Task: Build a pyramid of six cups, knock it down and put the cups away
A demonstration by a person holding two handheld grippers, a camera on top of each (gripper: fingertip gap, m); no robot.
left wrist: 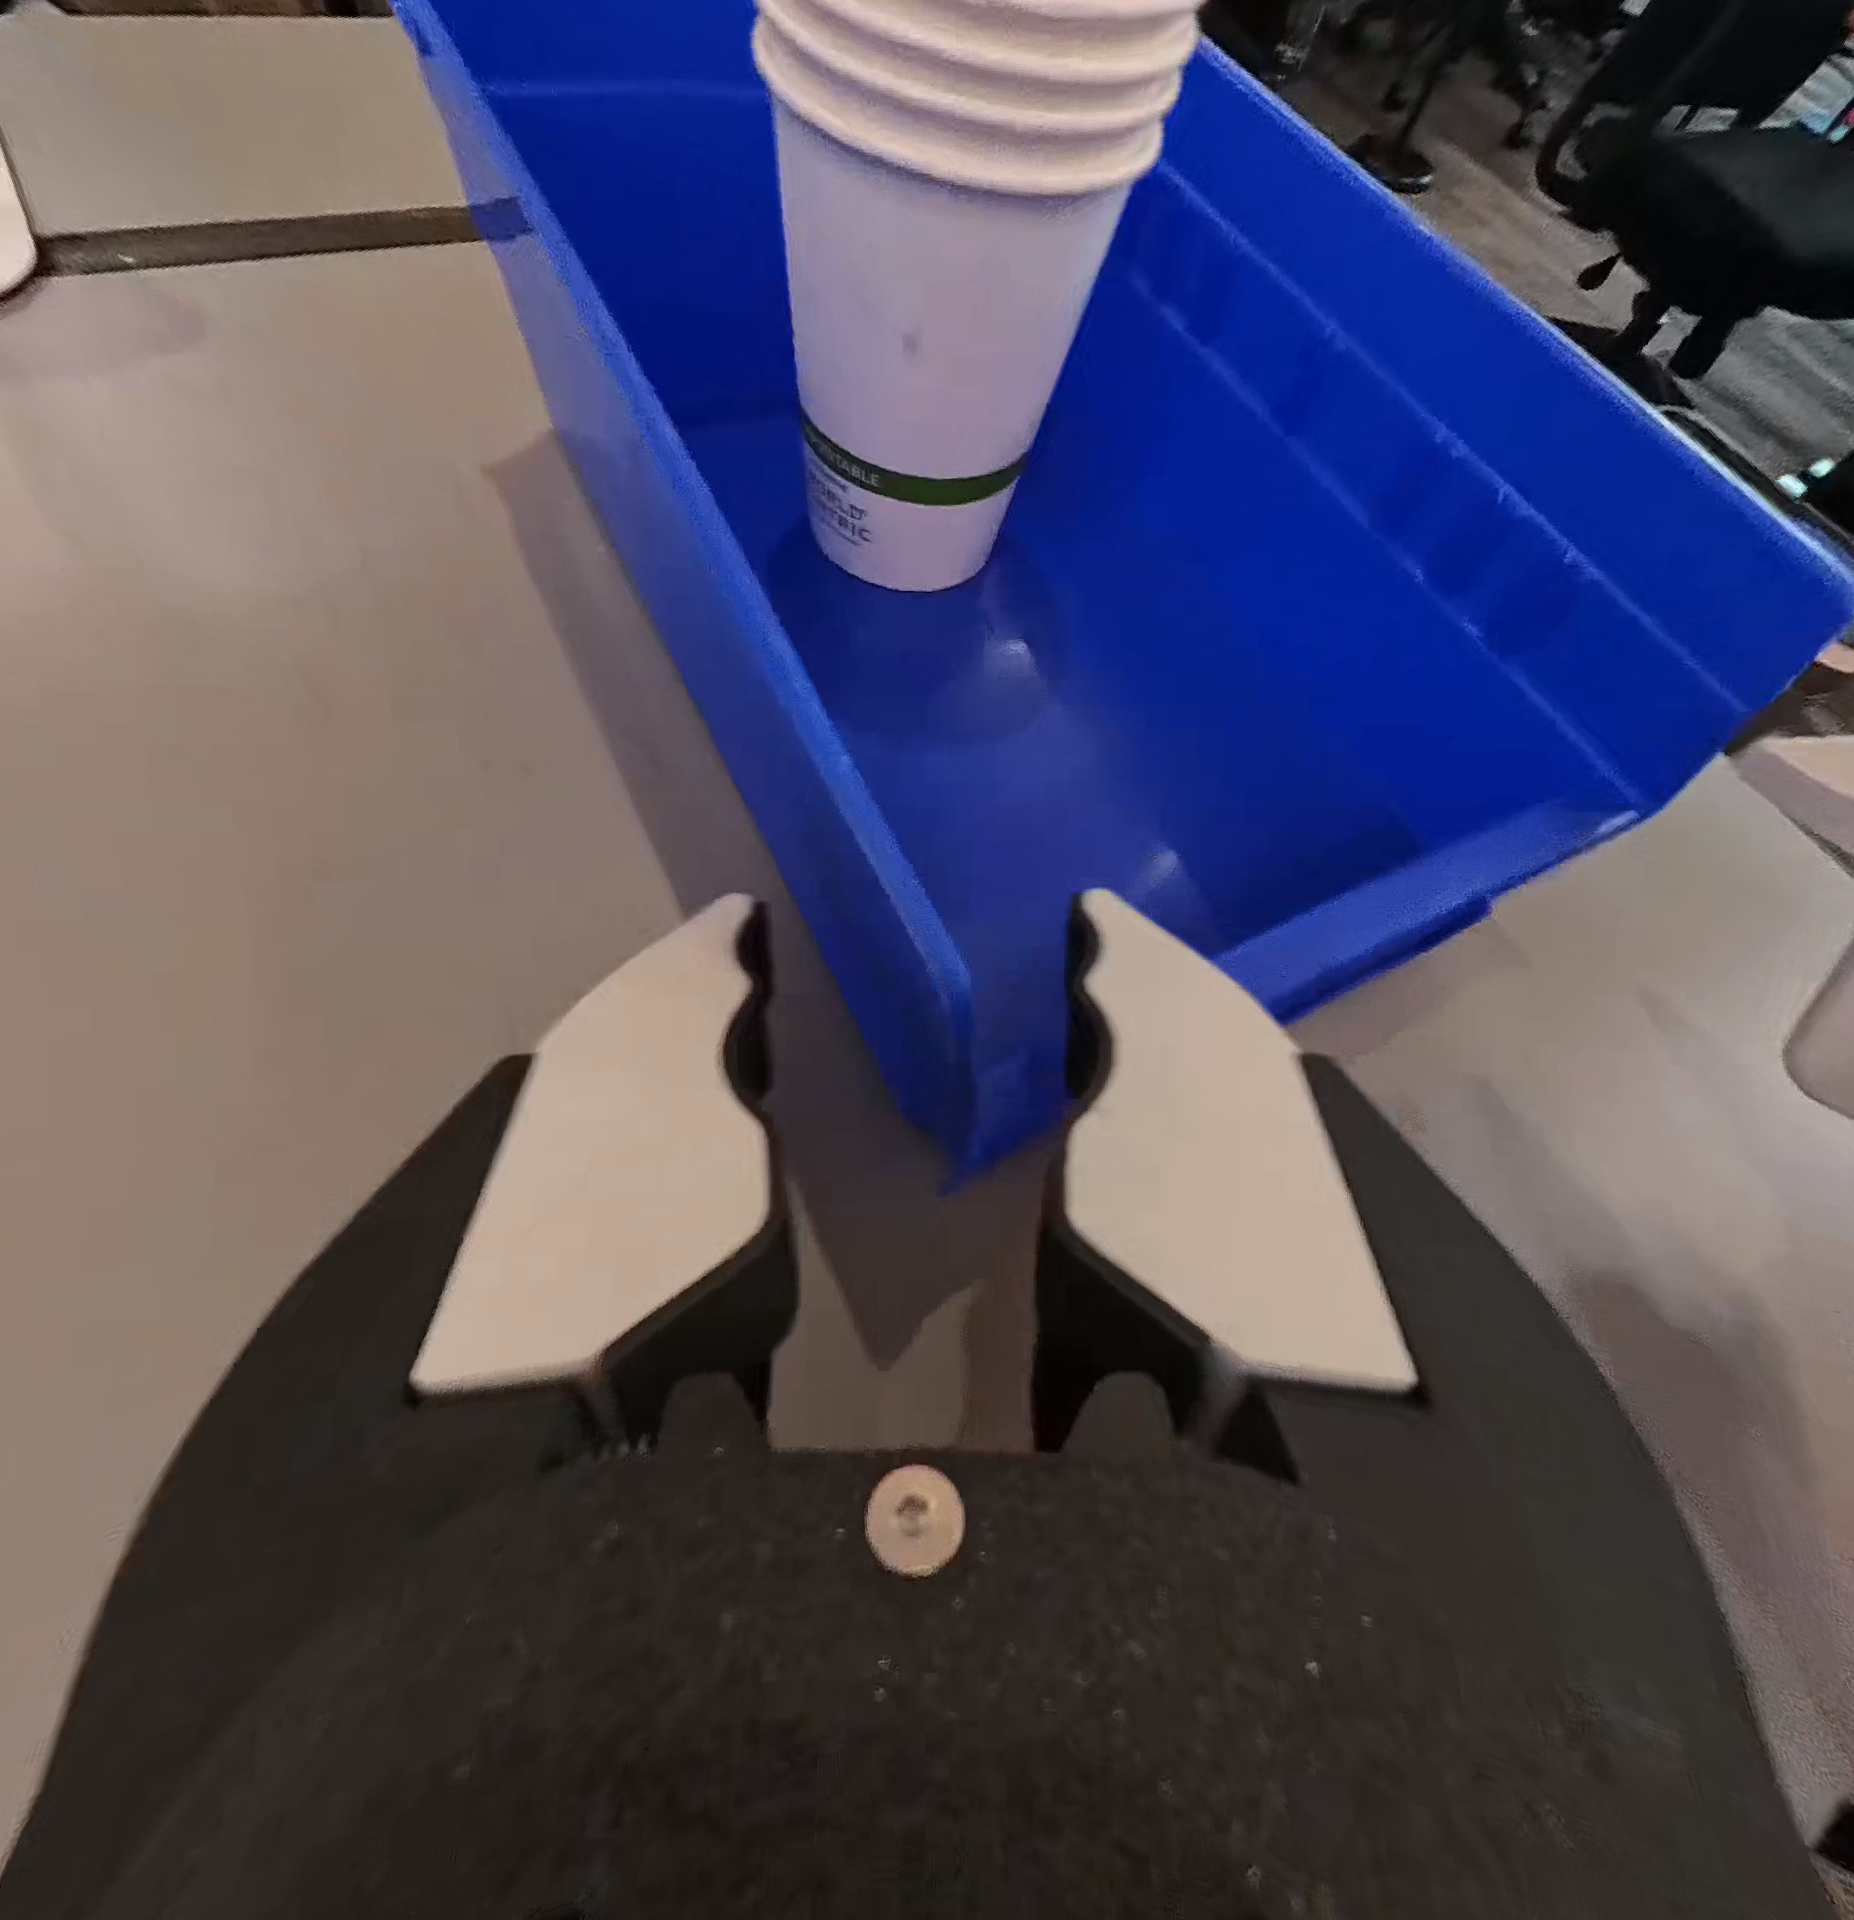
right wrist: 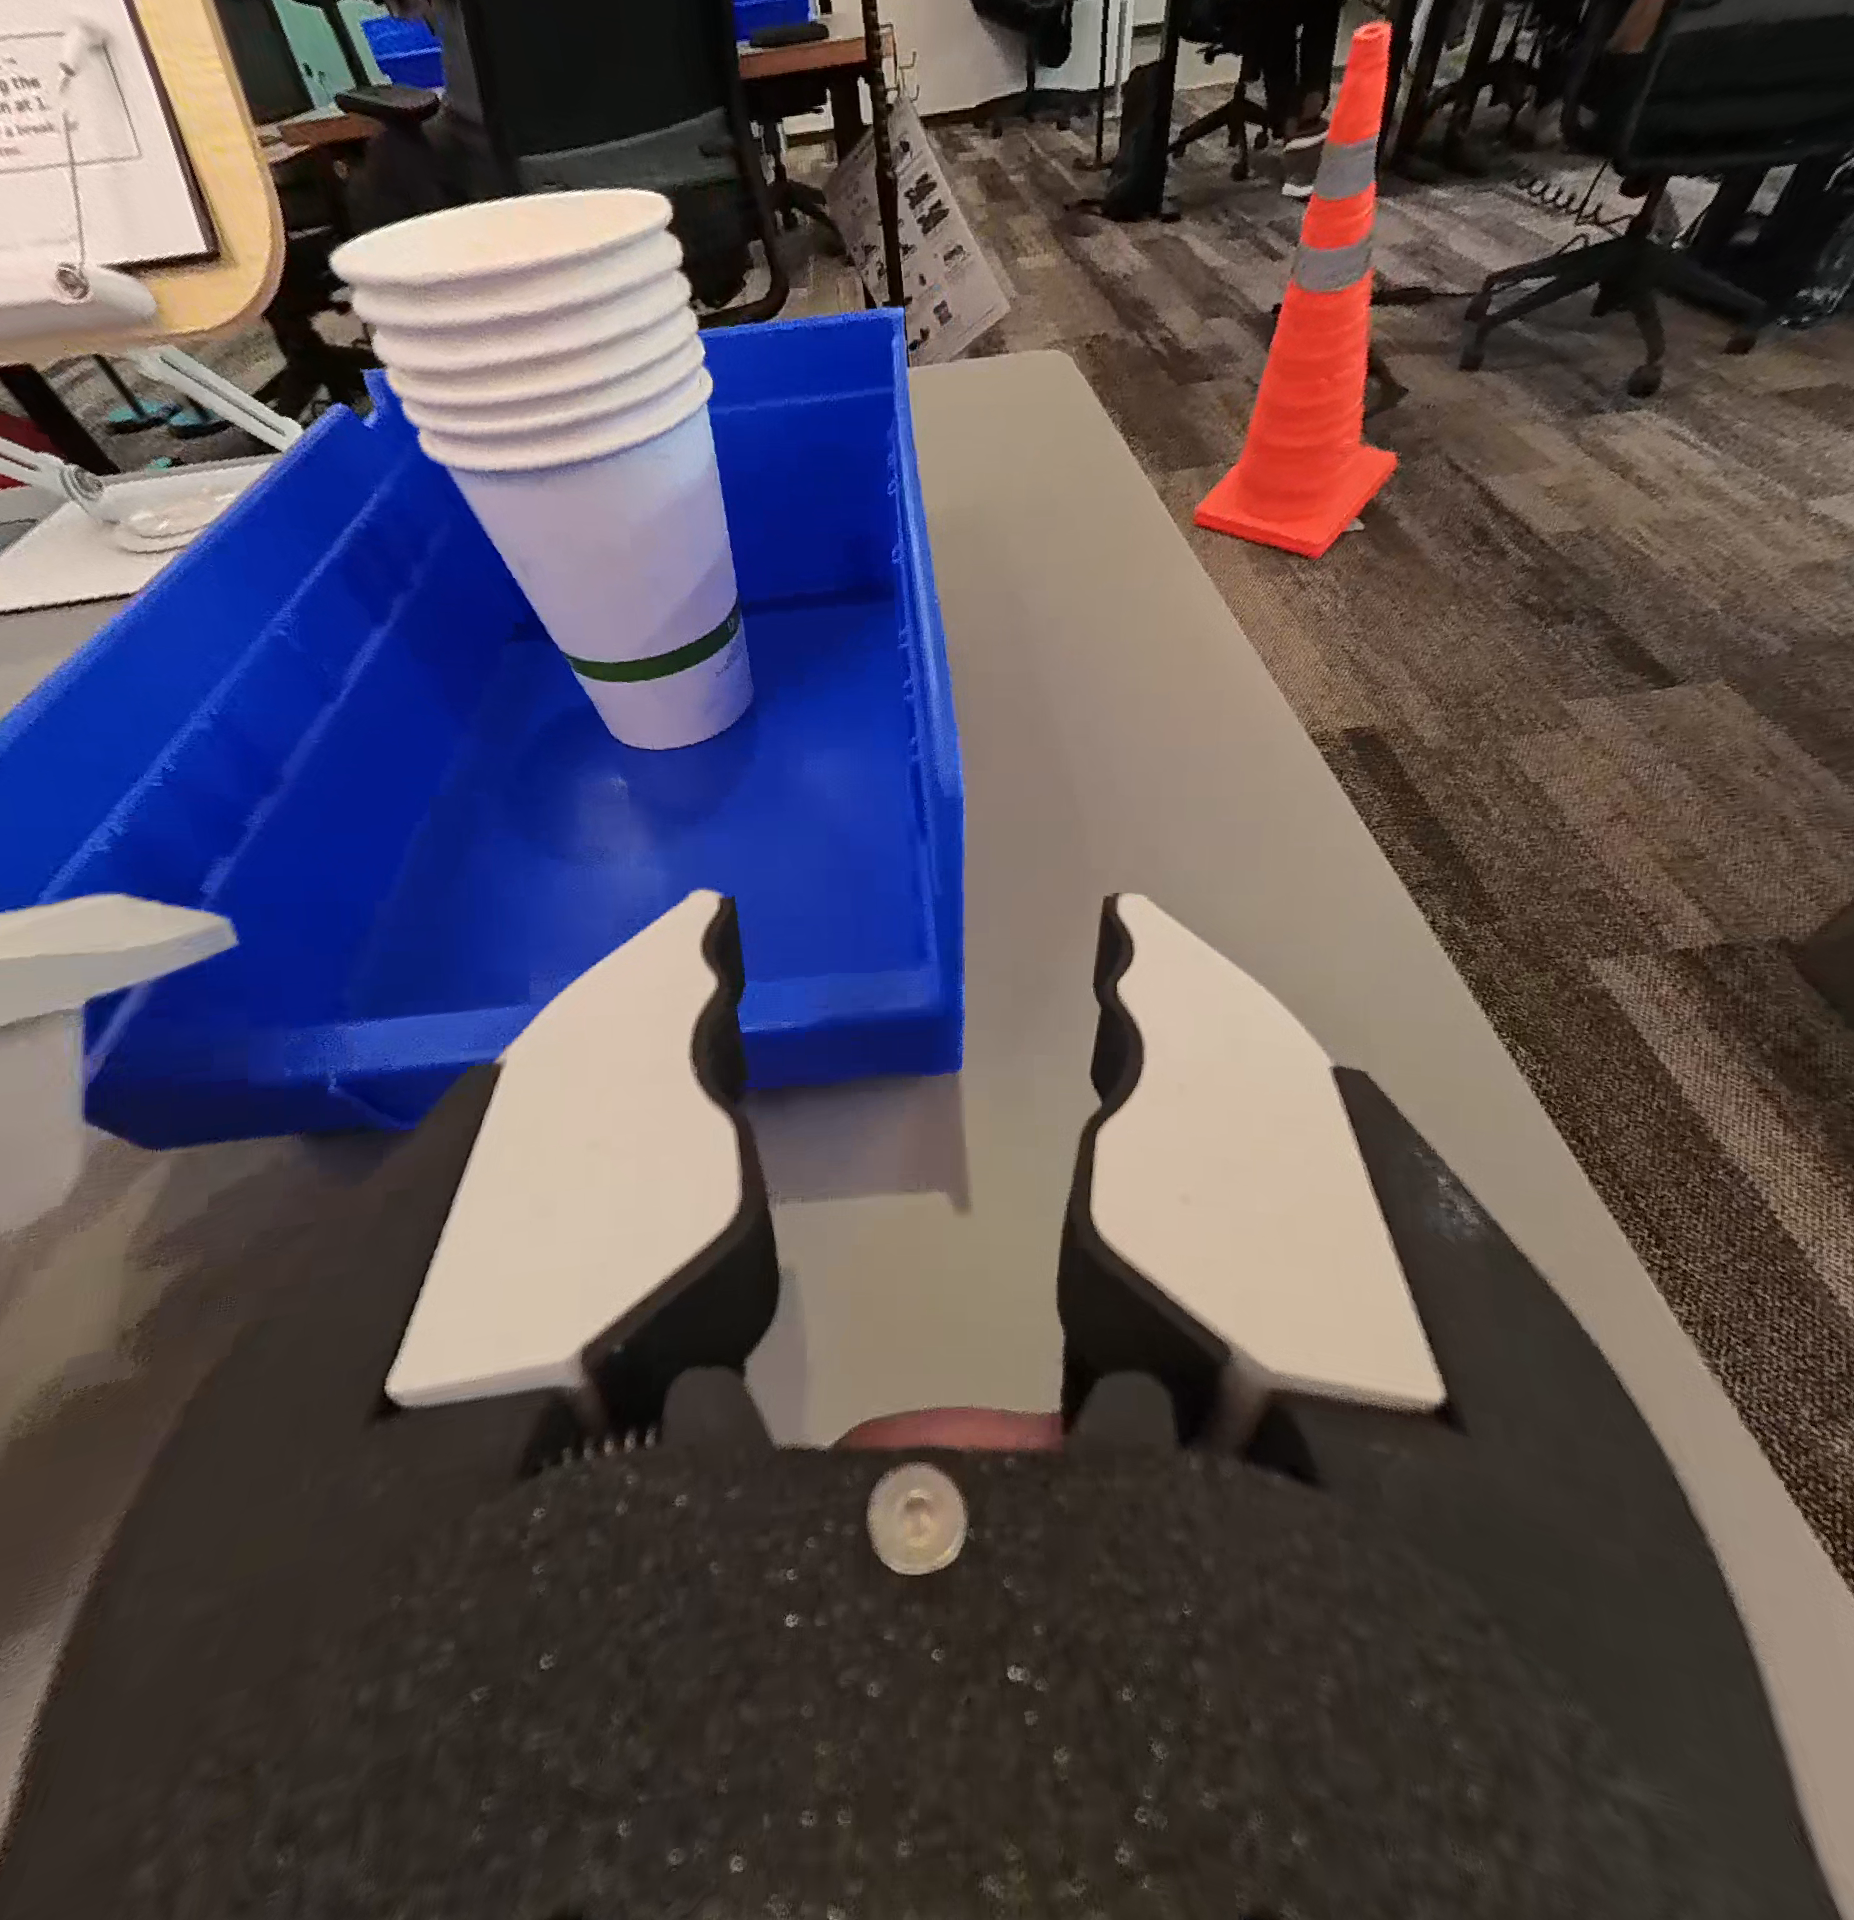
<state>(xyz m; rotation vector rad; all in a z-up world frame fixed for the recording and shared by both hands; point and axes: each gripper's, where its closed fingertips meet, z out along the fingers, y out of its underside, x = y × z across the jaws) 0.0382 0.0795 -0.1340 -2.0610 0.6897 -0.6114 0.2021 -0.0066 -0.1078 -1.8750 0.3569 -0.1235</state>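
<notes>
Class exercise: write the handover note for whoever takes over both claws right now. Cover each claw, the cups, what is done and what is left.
Left claw: open, empty, over the near corner of the blue bin.
Right claw: open, empty, near the bin's front edge.
Cups: one nested stack of white cups stands upright in the bin.
Done: cups are stowed; whether the pyramid was built cannot be told.
Left: likely nothing, or the whole job.
</notes>
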